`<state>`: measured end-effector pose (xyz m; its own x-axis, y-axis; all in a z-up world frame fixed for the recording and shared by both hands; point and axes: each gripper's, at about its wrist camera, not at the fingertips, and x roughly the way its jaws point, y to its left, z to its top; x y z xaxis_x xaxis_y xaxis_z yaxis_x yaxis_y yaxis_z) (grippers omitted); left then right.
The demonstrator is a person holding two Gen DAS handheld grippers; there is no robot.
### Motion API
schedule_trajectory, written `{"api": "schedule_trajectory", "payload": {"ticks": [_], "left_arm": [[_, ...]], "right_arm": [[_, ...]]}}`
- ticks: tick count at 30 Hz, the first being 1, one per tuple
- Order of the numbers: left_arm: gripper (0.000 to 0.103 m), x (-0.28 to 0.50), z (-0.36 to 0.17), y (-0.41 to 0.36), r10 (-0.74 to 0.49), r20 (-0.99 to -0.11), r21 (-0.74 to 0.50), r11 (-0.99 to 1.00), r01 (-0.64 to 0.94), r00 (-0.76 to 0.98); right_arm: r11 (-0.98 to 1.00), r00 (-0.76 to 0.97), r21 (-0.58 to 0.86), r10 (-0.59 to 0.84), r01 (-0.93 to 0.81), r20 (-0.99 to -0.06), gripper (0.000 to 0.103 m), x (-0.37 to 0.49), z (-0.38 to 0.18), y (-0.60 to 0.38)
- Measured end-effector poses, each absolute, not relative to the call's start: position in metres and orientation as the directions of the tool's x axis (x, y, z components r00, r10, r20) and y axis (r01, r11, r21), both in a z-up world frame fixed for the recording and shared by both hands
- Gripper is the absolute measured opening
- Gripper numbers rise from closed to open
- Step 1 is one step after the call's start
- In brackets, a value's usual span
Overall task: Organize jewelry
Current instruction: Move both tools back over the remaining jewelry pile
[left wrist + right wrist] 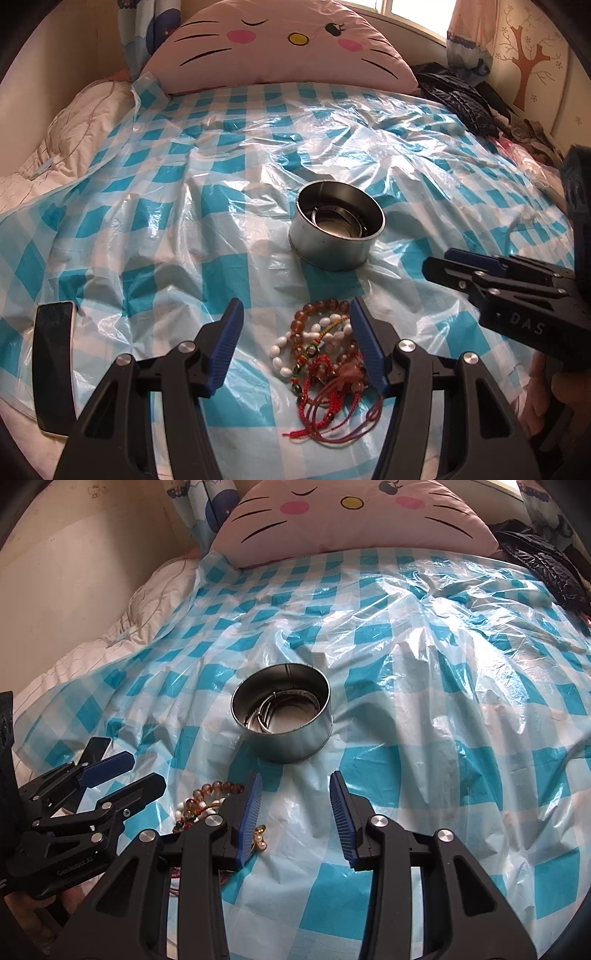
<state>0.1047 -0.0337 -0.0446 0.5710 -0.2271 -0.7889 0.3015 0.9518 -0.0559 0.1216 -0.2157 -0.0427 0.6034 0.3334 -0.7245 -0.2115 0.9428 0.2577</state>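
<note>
Both tools gape released: left tool (295, 339) over the bracelet heap (325, 354), lower centre; right tool (295, 805) below the tin (282, 720).

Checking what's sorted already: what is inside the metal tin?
The metal tin holds several silvery bangles lying against its bottom. Their exact number is unclear, and the near wall hides part of the floor.

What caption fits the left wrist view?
Open left gripper over a bracelet pile, metal tin beyond on the checked plastic sheet.

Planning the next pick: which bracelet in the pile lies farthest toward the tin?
The amber-brown bead bracelet; its arc tops the pile, beyond the white bead bracelet and red cords.
</note>
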Motion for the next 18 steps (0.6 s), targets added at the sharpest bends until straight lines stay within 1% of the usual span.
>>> {"api": "schedule_trajectory", "payload": {"ticks": [5,9,11,14,17,18], "left_arm": [[0.058,0.082,-0.055,-0.048,-0.211,-0.845,0.024,0.903,0.429,0.492],[0.058,0.079,-0.052,-0.048,-0.223,-0.849,0.025,0.889,0.458,0.479],[0.058,0.078,-0.056,-0.051,-0.222,-0.859,0.035,0.874,0.485,0.462],[0.058,0.079,-0.062,-0.053,-0.240,-0.872,0.019,0.855,0.519,0.426],[0.058,0.081,-0.067,-0.058,-0.237,-0.882,0.036,0.829,0.558,0.408],[0.057,0.082,-0.069,-0.059,-0.239,-0.885,0.035,0.822,0.568,0.400]], "right_arm": [[0.935,0.547,0.228,0.344,-0.271,-0.763,0.036,0.122,-0.056,-0.197],[0.927,0.519,0.198,0.345,-0.317,-0.782,0.036,0.121,-0.063,-0.182],[0.924,0.508,0.190,0.344,-0.330,-0.790,0.036,0.122,-0.067,-0.177],[0.923,0.493,0.176,0.336,-0.342,-0.803,0.036,0.126,-0.072,-0.172],[0.920,0.477,0.170,0.334,-0.353,-0.813,0.036,0.129,-0.076,-0.167],[0.919,0.474,0.168,0.334,-0.357,-0.815,0.036,0.129,-0.077,-0.166]]}}
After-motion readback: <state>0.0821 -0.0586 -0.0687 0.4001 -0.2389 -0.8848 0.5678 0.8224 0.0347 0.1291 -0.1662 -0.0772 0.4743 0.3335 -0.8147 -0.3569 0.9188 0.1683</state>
